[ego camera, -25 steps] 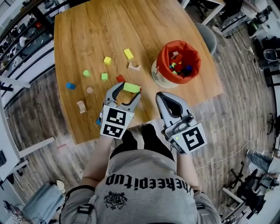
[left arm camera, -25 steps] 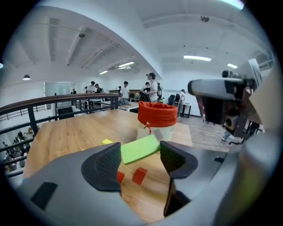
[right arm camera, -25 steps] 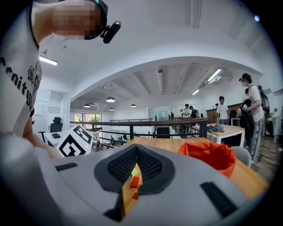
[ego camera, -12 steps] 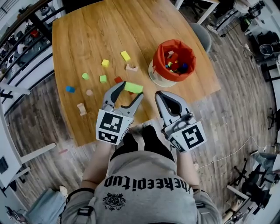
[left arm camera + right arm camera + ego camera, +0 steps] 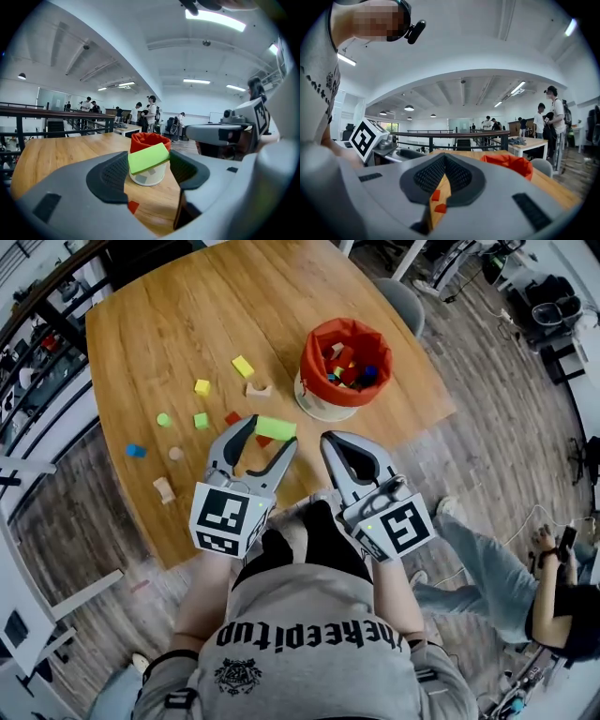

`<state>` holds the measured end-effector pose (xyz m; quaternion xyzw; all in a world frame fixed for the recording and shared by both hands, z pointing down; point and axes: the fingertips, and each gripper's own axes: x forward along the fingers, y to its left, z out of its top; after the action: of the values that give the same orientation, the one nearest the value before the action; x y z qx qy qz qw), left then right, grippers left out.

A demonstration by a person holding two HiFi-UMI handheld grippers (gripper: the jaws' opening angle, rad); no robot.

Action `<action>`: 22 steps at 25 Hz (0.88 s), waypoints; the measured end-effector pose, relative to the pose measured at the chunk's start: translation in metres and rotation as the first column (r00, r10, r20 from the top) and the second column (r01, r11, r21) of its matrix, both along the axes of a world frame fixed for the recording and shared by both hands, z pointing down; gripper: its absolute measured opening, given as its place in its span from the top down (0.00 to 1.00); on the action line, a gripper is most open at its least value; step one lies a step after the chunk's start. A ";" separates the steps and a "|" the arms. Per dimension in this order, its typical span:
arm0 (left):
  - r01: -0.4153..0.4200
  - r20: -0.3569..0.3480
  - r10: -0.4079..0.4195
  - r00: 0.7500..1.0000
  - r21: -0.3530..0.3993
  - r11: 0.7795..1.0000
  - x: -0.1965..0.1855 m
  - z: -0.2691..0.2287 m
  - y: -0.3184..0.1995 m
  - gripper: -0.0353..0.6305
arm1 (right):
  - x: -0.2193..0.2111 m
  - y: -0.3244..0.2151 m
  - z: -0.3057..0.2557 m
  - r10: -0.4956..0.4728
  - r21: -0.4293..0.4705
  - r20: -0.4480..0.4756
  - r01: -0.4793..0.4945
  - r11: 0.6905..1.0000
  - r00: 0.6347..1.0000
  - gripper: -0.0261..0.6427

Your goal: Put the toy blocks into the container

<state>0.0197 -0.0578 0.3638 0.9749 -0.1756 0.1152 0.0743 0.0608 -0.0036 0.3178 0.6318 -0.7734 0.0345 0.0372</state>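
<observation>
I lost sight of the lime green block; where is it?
Head view: the block is clamped in the left gripper, above the table, left of the orange container.

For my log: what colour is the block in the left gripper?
Lime green block; best in the left gripper view.

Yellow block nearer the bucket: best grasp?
Grip the yellow block across its narrow width at mid-length, coming from above. It lies flat, clear of the arch block, long axis diagonal on the table, so probably turn the fingers square to that axis.
</observation>
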 end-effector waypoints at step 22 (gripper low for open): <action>0.070 -0.004 -0.070 0.998 0.075 0.995 0.112 -0.027 -0.019 0.52 | 0.114 -0.020 -0.015 -0.060 0.053 0.032 0.058 0.997 0.998 0.94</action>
<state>0.1318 -0.0769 0.3364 0.9703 -0.2140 0.1049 0.0417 0.1748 -0.0235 0.3025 0.6087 -0.7930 0.0239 0.0087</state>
